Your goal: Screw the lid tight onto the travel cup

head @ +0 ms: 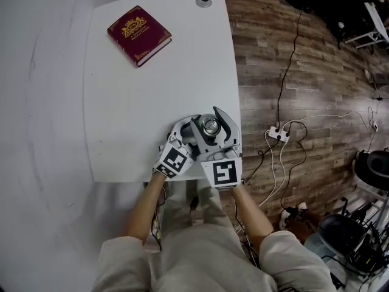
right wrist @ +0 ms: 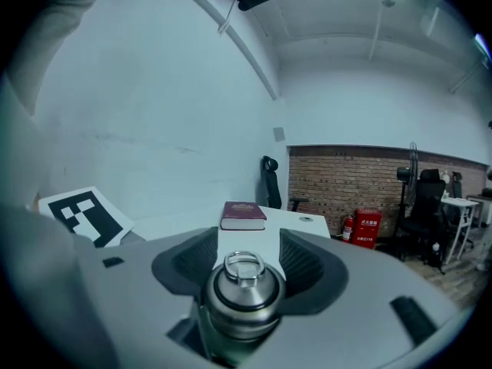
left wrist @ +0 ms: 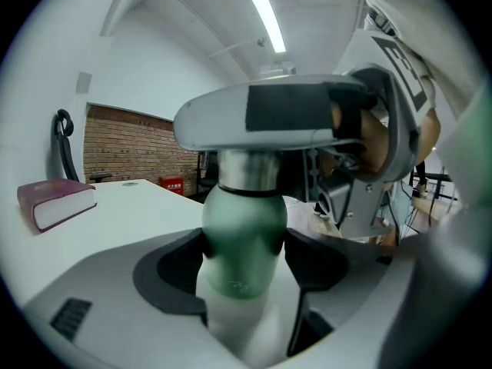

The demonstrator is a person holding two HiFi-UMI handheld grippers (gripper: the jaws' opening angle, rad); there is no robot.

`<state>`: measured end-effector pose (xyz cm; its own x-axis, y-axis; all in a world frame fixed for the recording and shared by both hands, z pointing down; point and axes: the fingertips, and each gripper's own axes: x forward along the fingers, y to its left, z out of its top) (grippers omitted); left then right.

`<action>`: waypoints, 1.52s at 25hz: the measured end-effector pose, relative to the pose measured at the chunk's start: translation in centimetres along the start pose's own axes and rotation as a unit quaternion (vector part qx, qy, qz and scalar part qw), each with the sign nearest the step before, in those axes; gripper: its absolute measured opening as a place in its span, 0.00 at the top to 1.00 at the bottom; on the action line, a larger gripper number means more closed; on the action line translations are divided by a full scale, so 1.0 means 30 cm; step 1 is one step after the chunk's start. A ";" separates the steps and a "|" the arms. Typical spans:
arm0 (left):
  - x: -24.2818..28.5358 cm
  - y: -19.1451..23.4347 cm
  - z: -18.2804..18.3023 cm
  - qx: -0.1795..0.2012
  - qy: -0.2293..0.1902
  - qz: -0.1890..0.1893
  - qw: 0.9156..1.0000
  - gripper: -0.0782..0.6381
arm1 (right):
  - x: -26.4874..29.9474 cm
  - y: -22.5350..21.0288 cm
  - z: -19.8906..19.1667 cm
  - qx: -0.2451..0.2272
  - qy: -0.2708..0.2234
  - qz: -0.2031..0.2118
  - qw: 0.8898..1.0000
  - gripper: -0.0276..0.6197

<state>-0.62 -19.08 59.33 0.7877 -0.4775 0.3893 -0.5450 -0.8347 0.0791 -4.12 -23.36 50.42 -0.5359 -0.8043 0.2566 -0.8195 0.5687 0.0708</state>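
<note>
The travel cup stands upright near the front edge of the white table (head: 152,90). Its green body (left wrist: 244,241) sits between the dark pads of my left gripper (left wrist: 244,275), which press on both its sides. Its steel lid (right wrist: 244,294), with a small ring on top, sits on the cup's neck. My right gripper (right wrist: 247,271) is closed around the lid from the side. In the head view both grippers meet over the cup, left gripper (head: 189,132), right gripper (head: 213,119), and only the lid (head: 211,125) shows. In the left gripper view the right gripper's jaw crosses above the cup.
A dark red book (head: 138,34) lies at the table's far left. A round cable port (head: 203,2) sits at the far edge. To the right is wooden floor with a power strip (head: 279,134) and cables. The table's near edge is just under the grippers.
</note>
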 end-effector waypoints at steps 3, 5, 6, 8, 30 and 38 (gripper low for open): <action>0.000 0.000 0.000 -0.001 0.000 0.000 1.000 0.45 | 0.000 -0.001 0.004 0.010 -0.008 -0.001 1.000 0.57; -0.002 -0.001 -0.001 -0.001 -0.001 -0.001 1.000 0.45 | -0.002 0.008 0.004 0.016 -0.012 0.016 1.000 0.57; -0.002 -0.002 0.000 -0.001 -0.001 -0.001 1.000 0.45 | -0.003 0.017 0.005 0.021 -0.013 0.032 0.999 0.58; -0.003 -0.003 0.000 -0.002 -0.001 -0.001 1.000 0.45 | -0.008 0.035 0.013 0.023 -0.017 0.070 0.997 0.48; -0.002 0.001 0.000 -0.001 -0.002 -0.002 1.000 0.45 | -0.055 0.107 -0.041 -0.098 0.038 0.340 0.935 0.56; -0.002 0.001 -0.001 0.000 0.000 0.000 1.000 0.45 | -0.048 0.087 -0.034 -0.081 0.030 0.279 0.956 0.56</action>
<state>-0.69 -19.06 59.34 0.7882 -0.4768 0.3892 -0.5445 -0.8350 0.0797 -5.29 -20.54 51.22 -0.8641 -0.3596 0.3523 -0.3646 0.9296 0.0547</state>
